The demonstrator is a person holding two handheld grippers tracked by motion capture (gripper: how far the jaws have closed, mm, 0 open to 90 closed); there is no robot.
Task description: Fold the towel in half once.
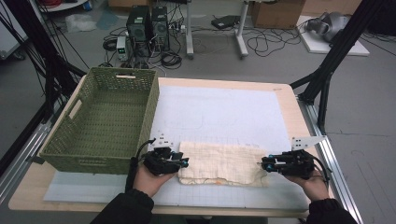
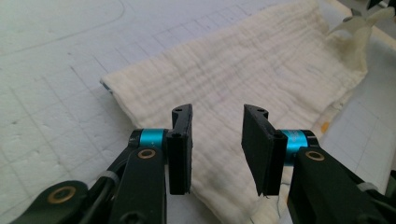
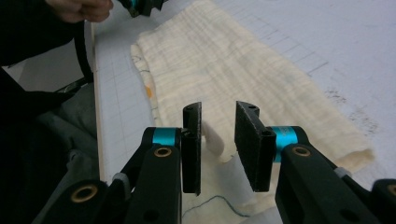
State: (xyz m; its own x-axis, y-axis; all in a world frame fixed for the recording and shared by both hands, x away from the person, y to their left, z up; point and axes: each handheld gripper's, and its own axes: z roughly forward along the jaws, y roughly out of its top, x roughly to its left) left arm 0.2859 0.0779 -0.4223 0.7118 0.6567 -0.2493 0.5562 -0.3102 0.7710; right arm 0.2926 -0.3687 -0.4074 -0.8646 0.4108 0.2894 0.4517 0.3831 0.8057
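A cream, folded cloth (image 1: 222,163) lies flat on the white gridded mat near the table's front edge. My left gripper (image 1: 187,162) sits at the cloth's left end, open, its jaws hovering just over the cloth (image 2: 243,74) with a gap between them. My right gripper (image 1: 262,164) is at the cloth's right end, also open, with a raised fold of the cloth (image 3: 215,65) lying between and just beyond its jaws. The left gripper (image 3: 140,5) and the hand holding it appear far off in the right gripper view.
A green woven basket (image 1: 103,116) stands empty at the left of the table, close behind my left gripper. The white mat (image 1: 224,112) stretches bare behind the cloth. Black frame legs, cables and computer boxes stand on the floor beyond.
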